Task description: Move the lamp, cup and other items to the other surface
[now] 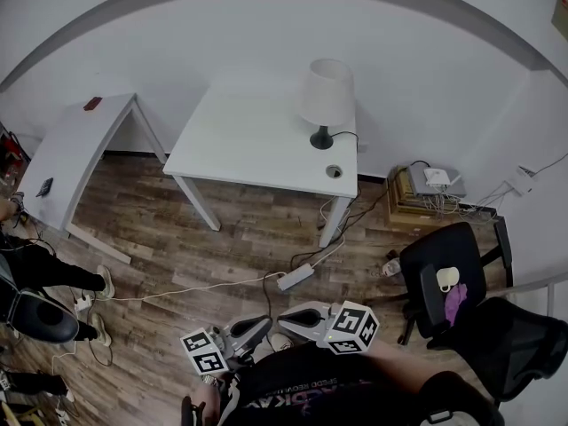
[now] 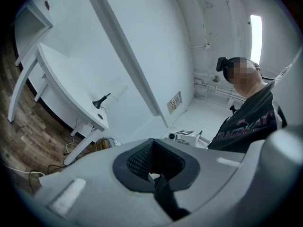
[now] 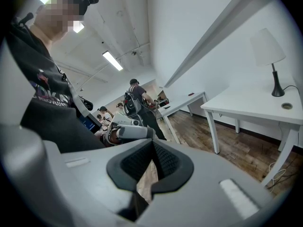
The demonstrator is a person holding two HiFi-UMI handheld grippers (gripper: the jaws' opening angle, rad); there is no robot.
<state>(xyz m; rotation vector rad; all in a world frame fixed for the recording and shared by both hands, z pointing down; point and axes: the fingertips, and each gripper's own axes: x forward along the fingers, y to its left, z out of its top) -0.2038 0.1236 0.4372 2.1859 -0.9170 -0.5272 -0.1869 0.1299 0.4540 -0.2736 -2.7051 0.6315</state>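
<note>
Head view, lamp (image 1: pixel 326 96) on white table (image 1: pixel 240 145), cup (image 1: pixel 447 279) on black chair (image 1: pixel 463 240)

So, two white rectangular tables (image 1: pixel 248 140) (image 1: pixel 71 140) up top, one white-shaded black-stemmed lamp (image 1: pixel 325 96). Just one white cup (image 1: pixel 447 279), lower right.

White-shaded lamp (image 1: pixel 325 100) upright on table (image 1: pixel 248 145)

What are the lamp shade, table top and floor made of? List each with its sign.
Lamp shade: likely fabric or paper, matte white, no shine.
Table top: white laminate or painted board, smooth and even.
Floor: plank boards with grain, real wood or laminate unclear.
</note>
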